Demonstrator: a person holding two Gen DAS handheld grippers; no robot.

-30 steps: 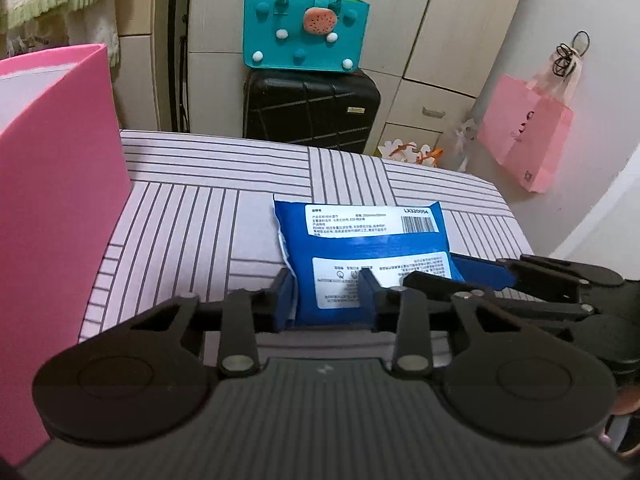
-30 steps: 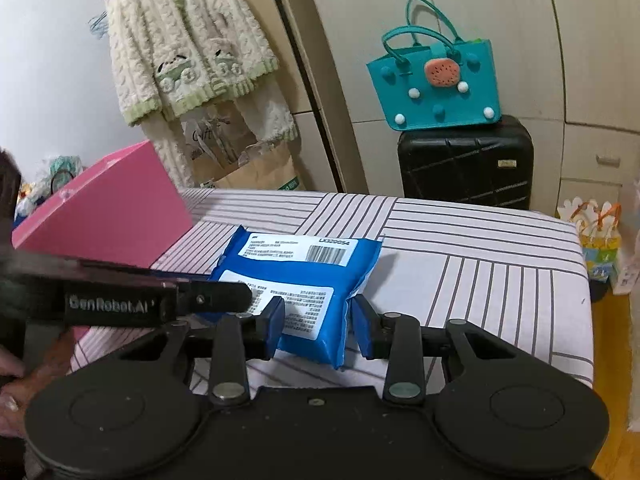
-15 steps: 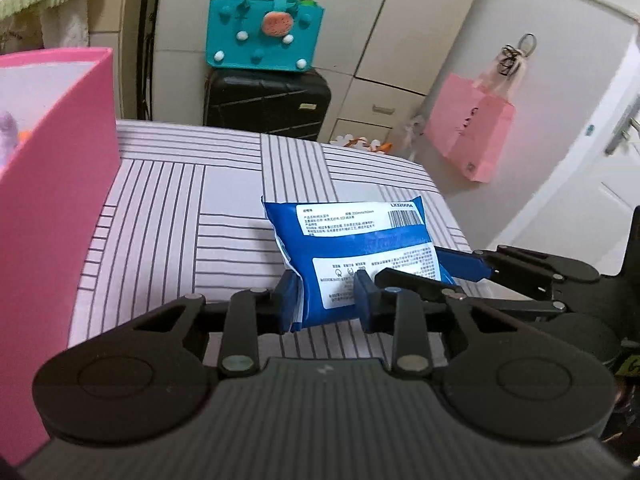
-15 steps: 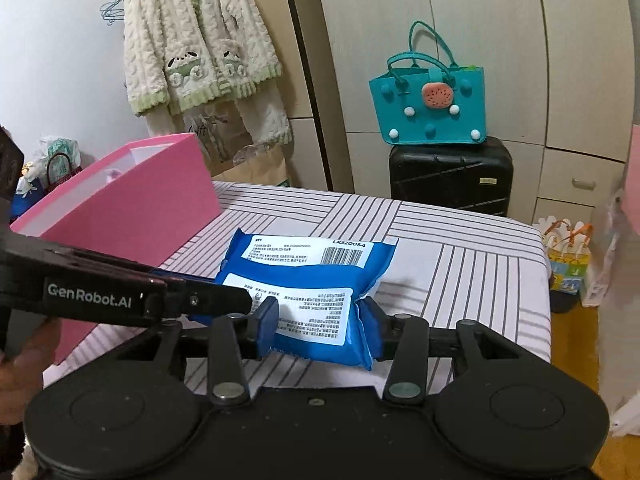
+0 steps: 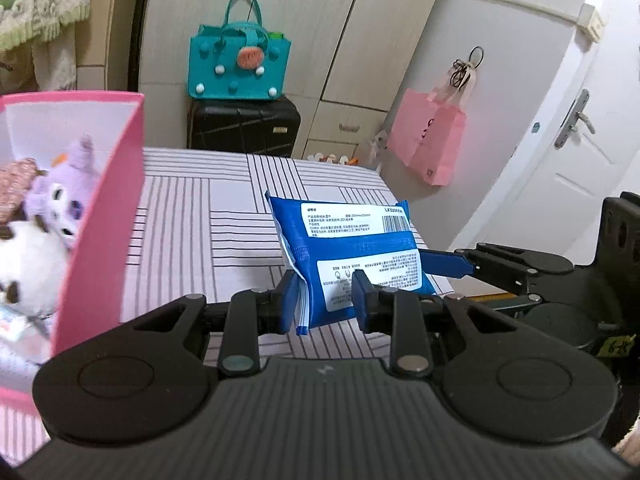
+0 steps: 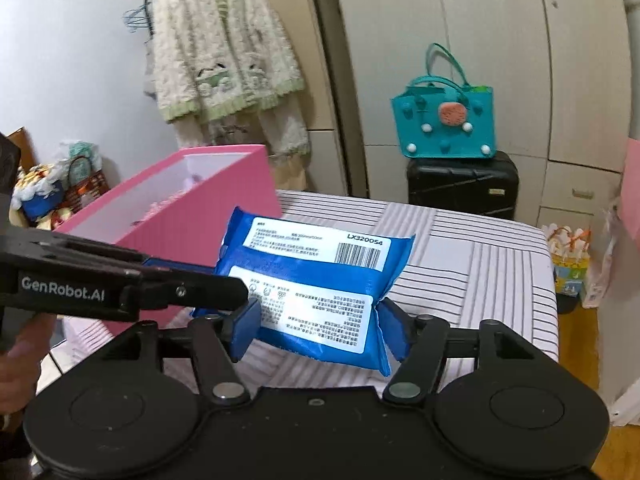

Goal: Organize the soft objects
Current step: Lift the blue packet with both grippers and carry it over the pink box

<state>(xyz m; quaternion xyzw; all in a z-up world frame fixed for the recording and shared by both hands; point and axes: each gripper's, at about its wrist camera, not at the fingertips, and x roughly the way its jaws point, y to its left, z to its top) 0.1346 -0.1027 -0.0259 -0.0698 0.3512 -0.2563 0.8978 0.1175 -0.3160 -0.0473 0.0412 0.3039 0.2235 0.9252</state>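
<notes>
Two grippers, left gripper (image 5: 325, 295) and right gripper (image 6: 320, 326), are both clamped on the blue pack (image 5: 352, 256), held above the striped bed (image 5: 192, 216). The pink box (image 5: 108, 200) sits to my left gripper's left. Uneven pulling could tear or drop the pack.

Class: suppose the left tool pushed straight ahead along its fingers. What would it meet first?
The left tool is already shut on the blue pack, so the pack leads. Beyond it the line seems to run over the striped bed toward the black suitcase, though depth is unclear.
</notes>
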